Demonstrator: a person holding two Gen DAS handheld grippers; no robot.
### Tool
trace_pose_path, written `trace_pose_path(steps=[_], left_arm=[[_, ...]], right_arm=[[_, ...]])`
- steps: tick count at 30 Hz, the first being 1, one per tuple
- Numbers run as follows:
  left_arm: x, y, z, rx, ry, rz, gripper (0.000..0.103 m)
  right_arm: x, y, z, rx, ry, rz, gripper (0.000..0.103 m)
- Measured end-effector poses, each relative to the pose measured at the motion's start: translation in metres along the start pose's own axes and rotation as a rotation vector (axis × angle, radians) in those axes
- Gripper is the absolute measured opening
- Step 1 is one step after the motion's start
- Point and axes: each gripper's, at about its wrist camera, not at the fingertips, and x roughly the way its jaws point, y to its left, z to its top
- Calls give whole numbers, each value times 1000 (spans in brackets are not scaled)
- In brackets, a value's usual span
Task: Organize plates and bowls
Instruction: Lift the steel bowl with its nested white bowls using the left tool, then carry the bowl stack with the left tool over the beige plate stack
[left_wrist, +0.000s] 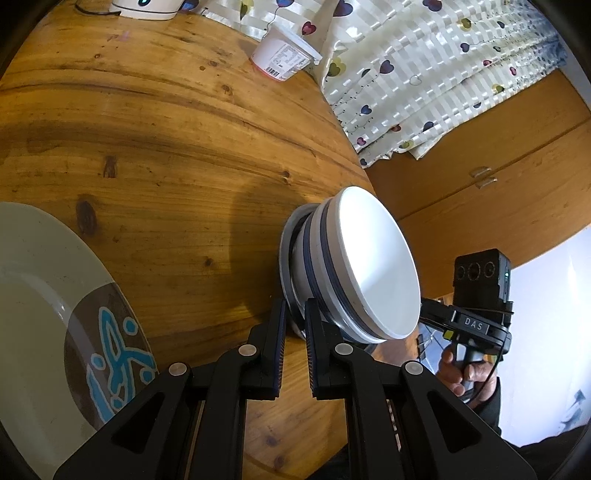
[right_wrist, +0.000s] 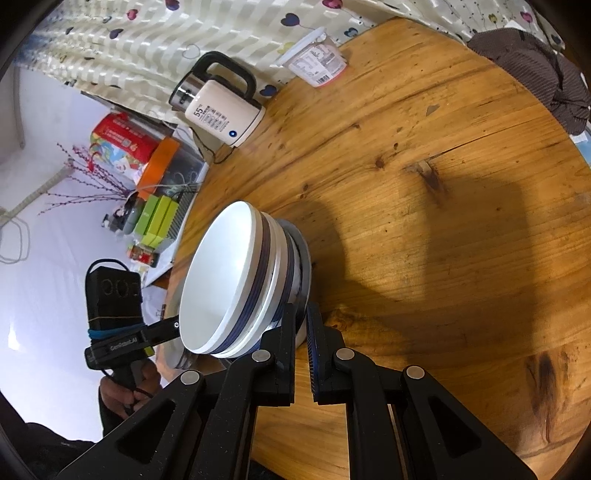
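Observation:
Two white bowls with blue bands (left_wrist: 376, 266) (right_wrist: 221, 280) sit nested on a grey plate (left_wrist: 286, 243) (right_wrist: 306, 254) near the round wooden table's edge. My left gripper (left_wrist: 294, 319) is shut on the plate's rim on one side. On the opposite side, my right gripper (right_wrist: 302, 323) is shut on the same rim. Each view shows the other gripper behind the stack, held by a hand (left_wrist: 461, 373) (right_wrist: 122, 391). I cannot tell whether the stack rests on the table (right_wrist: 424, 184) or hangs just above it. A large cream plate with a brown and blue pattern (left_wrist: 44, 295) lies to the left.
A white yoghurt tub (left_wrist: 284, 55) (right_wrist: 317, 61) and a cream electric kettle (right_wrist: 221, 110) stand at the far side. A heart-patterned cloth (left_wrist: 424, 74) hangs behind, and a brown cloth (right_wrist: 535, 62) lies at the table's far right. Boxes and clutter (right_wrist: 147, 184) sit beyond the left edge.

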Motion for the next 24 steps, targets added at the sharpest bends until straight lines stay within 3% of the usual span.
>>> trace_pose_path(steps=[12, 24], left_arm=[[2, 3, -1, -12, 19, -41, 9], [1, -6, 2, 23, -7, -15, 8]], right_arm=[[1, -16, 5, 35, 16, 89, 6], [-1, -15, 0, 42, 4, 70, 6]])
